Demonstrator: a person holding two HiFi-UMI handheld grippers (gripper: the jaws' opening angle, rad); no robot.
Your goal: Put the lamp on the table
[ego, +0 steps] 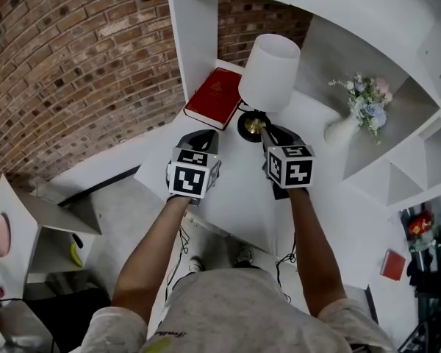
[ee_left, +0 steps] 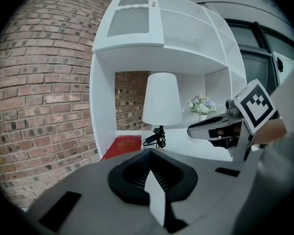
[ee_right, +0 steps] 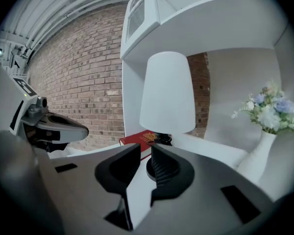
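While lamp [ego: 270, 72] stands upright, right gripper [ego: 267, 132] jaws apart near base.

The flat white desktop [ego: 235, 197] of the white shelf unit is carrying three things. A table lamp with a white cone shade and a round black base [ego: 269, 76] is standing upright toward the back. A red hardcover book [ego: 214, 98] is lying flat just beside that base, near the unit's side panel. A slim white vase of pale flowers [ego: 341, 129] is standing well apart on the lamp's other side.
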